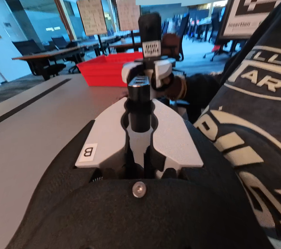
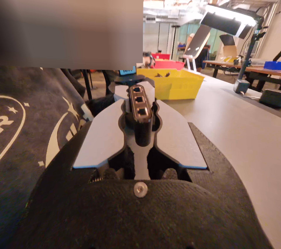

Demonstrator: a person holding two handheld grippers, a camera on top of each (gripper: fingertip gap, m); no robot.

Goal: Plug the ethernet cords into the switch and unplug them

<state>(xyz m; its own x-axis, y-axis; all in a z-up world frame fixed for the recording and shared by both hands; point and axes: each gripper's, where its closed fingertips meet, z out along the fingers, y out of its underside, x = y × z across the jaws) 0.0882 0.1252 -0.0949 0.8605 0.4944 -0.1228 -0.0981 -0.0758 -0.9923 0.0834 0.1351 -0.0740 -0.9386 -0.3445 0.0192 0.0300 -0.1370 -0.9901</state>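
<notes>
The switch (image 1: 138,89) is a small black box held in the air between both grippers, above the grey table (image 1: 45,112). My left gripper (image 1: 139,101) is shut on one end of it. My right gripper (image 2: 140,102) is shut on the other end, and in its view the switch (image 2: 140,112) shows three empty ports facing up. Each gripper shows beyond the switch in the other's view: the right gripper (image 1: 146,72) and the left gripper (image 2: 135,87). No ethernet cord is in view.
A red bin (image 1: 106,72) stands on the table behind the switch. A yellow bin (image 2: 174,86) stands on the table (image 2: 212,127) ahead on the right, with a stand base (image 2: 241,86) and a dark box (image 2: 270,98) farther right. The person's dark shirt (image 1: 243,119) is close beside the grippers. The grippers are tip to tip, or close to it.
</notes>
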